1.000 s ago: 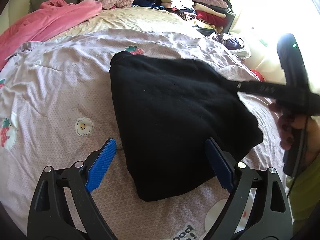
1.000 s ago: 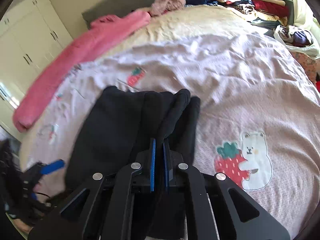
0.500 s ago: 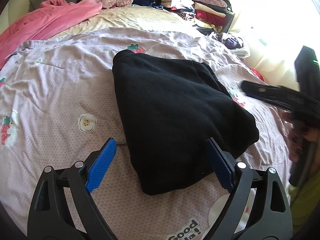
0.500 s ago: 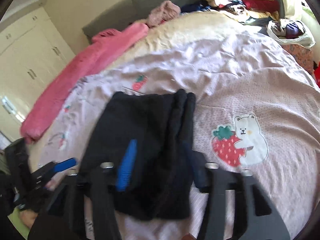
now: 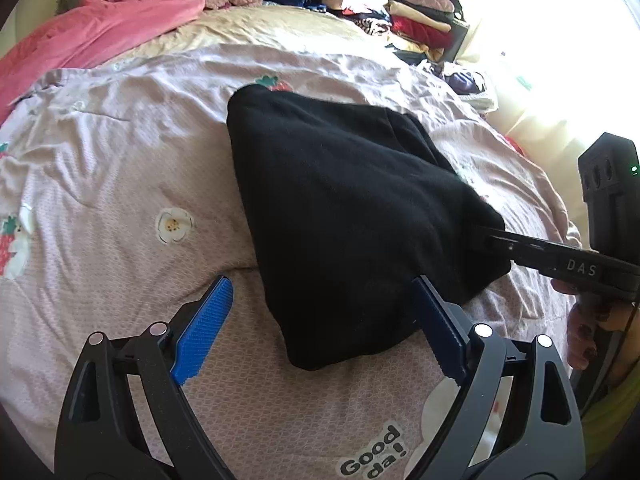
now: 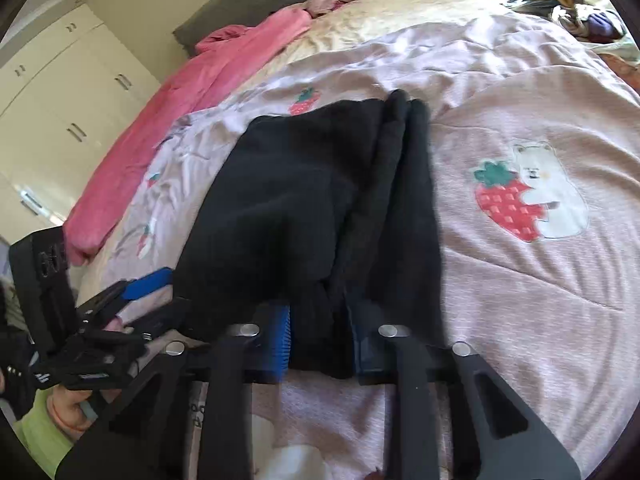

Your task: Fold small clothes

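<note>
A black garment (image 5: pixel 352 208) lies mostly folded on the bed (image 5: pixel 120 152), the left claw (image 5: pixel 320 320) apart, the right claw (image 6: pixel 320 332) straddling its near edge, not clamped.

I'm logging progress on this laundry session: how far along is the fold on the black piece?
Done: the black garment lies on the pink bedspread doubled into a compact stack, with layered edges visible in the right wrist view.
In hand: the right gripper straddles its near edge with the jaws partly apart; the left gripper is open, holding nothing.
Left: probably another fold or moving it aside.
</note>
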Action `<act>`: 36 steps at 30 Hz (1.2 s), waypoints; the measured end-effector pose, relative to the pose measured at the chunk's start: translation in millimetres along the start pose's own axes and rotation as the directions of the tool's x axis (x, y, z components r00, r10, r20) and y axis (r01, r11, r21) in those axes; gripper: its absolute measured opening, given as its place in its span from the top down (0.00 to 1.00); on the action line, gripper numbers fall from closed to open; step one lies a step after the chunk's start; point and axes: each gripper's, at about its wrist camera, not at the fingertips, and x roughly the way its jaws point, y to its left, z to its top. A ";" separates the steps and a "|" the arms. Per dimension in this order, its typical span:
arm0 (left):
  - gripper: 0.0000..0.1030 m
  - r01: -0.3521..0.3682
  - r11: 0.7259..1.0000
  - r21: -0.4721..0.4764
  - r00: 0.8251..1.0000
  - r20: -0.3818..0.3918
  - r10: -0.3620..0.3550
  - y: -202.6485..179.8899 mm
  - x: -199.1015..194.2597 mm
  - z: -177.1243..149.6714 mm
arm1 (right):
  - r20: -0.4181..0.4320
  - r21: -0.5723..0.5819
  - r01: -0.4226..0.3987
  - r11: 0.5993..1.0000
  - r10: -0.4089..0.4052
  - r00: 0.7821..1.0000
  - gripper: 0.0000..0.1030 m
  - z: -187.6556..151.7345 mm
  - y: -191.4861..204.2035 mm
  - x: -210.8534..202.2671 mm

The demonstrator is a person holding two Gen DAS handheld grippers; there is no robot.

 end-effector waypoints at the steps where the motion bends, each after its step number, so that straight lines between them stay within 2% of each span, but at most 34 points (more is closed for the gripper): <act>1: 0.25 0.009 1.000 0.000 1.000 0.002 -0.009 -1.0 -1.1 -0.4 | 0.007 -0.026 0.018 1.000 -0.018 1.000 0.81 -0.6 4.8 -4.1; 3: 0.26 0.043 0.999 0.004 0.999 0.004 -0.043 -4.3 -3.6 -1.6 | 0.041 -0.066 0.044 0.997 -0.041 0.998 0.81 -2.9 10.4 -17.9; 6: 0.26 0.038 0.999 0.012 0.999 -0.006 -0.038 -7.5 0.3 -4.8 | 0.020 -0.083 0.131 0.988 -0.129 0.991 0.78 -10.8 4.6 -6.7; 8: 0.26 0.037 0.999 -0.001 0.999 -0.013 -0.037 -6.5 2.1 -7.5 | 0.002 -0.048 0.134 0.990 -0.134 0.991 0.71 -17.2 -2.0 6.8; 11: 0.25 0.031 0.999 0.018 1.000 -0.007 -0.031 -9.0 -3.0 -12.3 | 0.049 -0.002 0.122 0.992 -0.122 0.991 0.60 -23.1 -3.7 4.5; 12: 0.24 0.028 0.999 0.026 1.000 0.000 -0.028 -9.5 -6.3 -13.5 | 0.062 0.005 0.144 0.990 -0.144 0.988 0.48 -24.9 -1.7 0.7; 13: 0.24 0.027 0.999 0.027 1.000 0.004 -0.027 -8.9 -8.8 -14.2 | 0.071 0.005 0.159 0.987 -0.159 0.985 0.43 -26.6 -0.2 -2.4; 15: 0.23 0.026 0.999 0.024 1.000 0.015 -0.027 -6.7 -15.4 -16.0 | 0.090 0.005 0.182 0.983 -0.181 0.979 0.42 -29.7 3.7 -10.2; 17: 0.22 0.021 0.999 0.025 0.999 0.025 -0.021 -5.8 -21.7 -18.2 | 0.108 0.000 0.201 0.980 -0.200 0.974 0.31 -32.6 7.8 -18.9; 20: 0.20 0.010 1.000 0.026 0.999 0.044 -0.011 -4.5 -32.8 -21.9 | 0.172 -0.019 0.233 0.972 -0.227 0.959 0.21 -38.7 15.3 -41.8; 23: 0.17 0.003 1.000 0.022 0.998 0.067 -0.004 -3.6 -45.7 -26.3 | 0.239 -0.049 0.269 0.962 -0.251 0.938 0.14 -46.3 29.4 -63.8; 25: 0.13 0.001 1.000 0.022 0.996 0.085 -0.003 -3.3 -56.5 -30.2 | 0.289 -0.073 0.298 0.952 -0.266 0.919 0.06 -54.0 41.6 -79.1; 26: 0.09 0.000 1.000 0.023 0.995 0.095 -0.002 -3.5 -62.2 -32.5 | 0.314 -0.084 0.311 0.947 -0.271 0.910 0.06 -57.4 47.2 -85.7; 31: 0.09 -0.027 0.999 0.028 0.989 0.145 0.023 -7.0 -93.1 -46.2 | 0.412 -0.131 0.369 0.920 -0.288 0.865 0.04 -84.0 73.5 -119.0; 36: 0.09 -0.044 0.999 0.024 0.985 0.171 0.040 -7.2 -117.8 -65.3 | 0.448 -0.138 0.381 0.914 -0.286 0.847 0.04 -115.1 86.3 -138.0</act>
